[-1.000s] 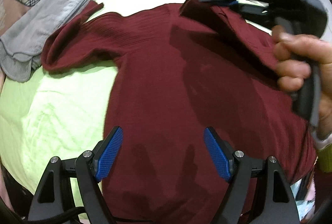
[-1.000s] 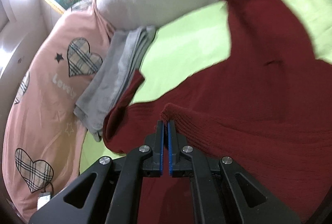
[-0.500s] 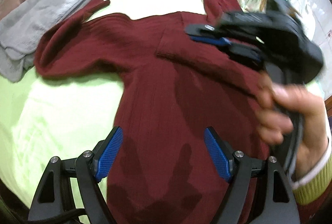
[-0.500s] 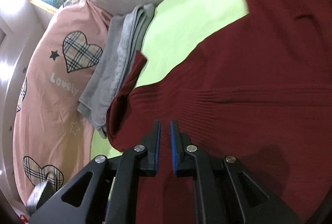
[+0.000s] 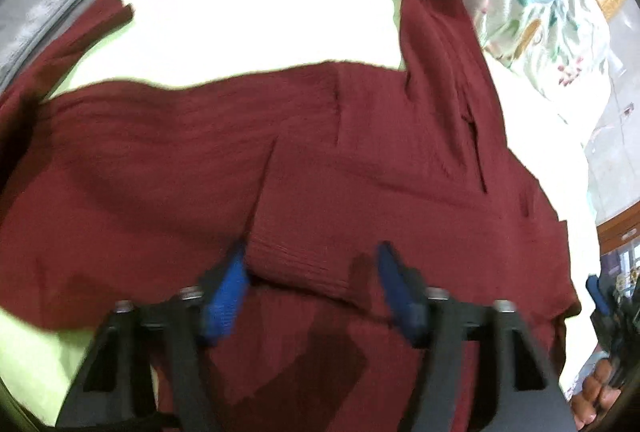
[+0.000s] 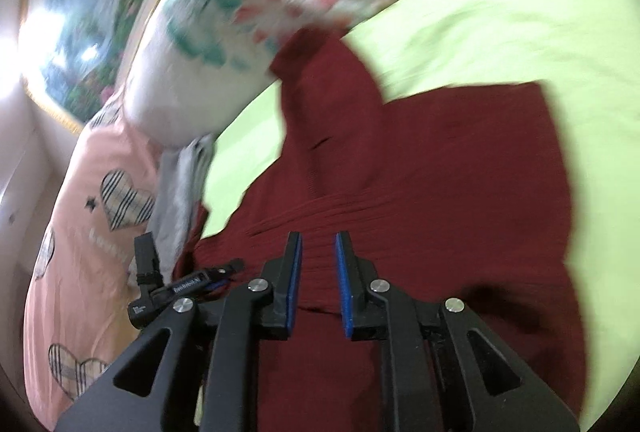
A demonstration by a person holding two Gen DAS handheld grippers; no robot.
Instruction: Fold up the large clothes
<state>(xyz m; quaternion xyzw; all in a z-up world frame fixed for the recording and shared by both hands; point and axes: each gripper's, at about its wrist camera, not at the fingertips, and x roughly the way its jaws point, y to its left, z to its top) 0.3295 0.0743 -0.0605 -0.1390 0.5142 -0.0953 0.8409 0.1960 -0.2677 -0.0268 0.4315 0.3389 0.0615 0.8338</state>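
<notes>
Sweater (image 5: 360, 159) is spread on the green bed (image 5: 248, 31), one sleeve folded across its body. In the left wrist view, the left tool (image 5: 310, 284) is closing around the folded cuff, though through the blur no pinch can be made out. In the right wrist view, the right tool (image 6: 317, 272) is opening over the sweater (image 6: 440, 171), nothing gripped.

Both wrist views look down, close over the same maroon sweater (image 5: 360, 159).
</notes>
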